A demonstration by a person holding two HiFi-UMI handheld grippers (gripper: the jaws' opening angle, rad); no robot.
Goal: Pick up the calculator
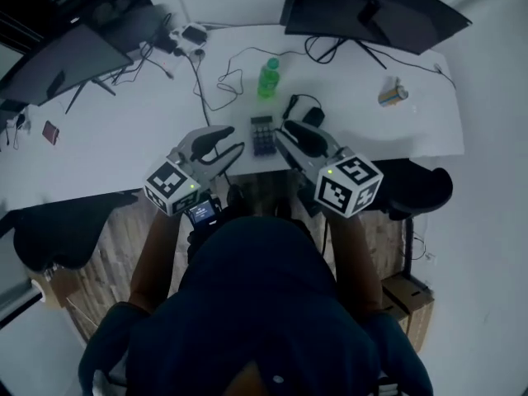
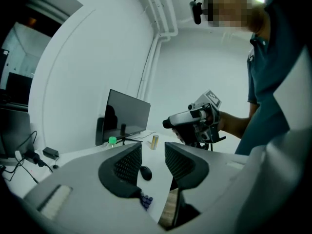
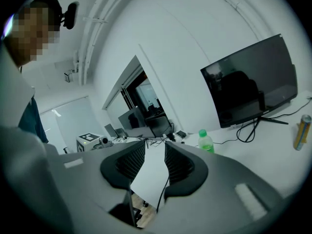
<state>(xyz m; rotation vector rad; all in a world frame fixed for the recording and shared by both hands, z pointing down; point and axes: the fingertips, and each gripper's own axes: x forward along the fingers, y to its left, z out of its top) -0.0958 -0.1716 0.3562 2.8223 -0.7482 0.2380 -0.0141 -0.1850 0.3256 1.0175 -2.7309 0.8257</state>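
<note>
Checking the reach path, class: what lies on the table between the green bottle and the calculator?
Nothing: the head view shows bare white table between the green bottle and the calculator; the mouse lies off to the side.

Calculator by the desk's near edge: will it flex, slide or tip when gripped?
The calculator looks like a flat rigid slab, keys up, so it likely won't flex or roll. On the smooth white desk it may slide if nudged. Lying flat, it offers only thin edges, so a grip could be shallow.
</note>
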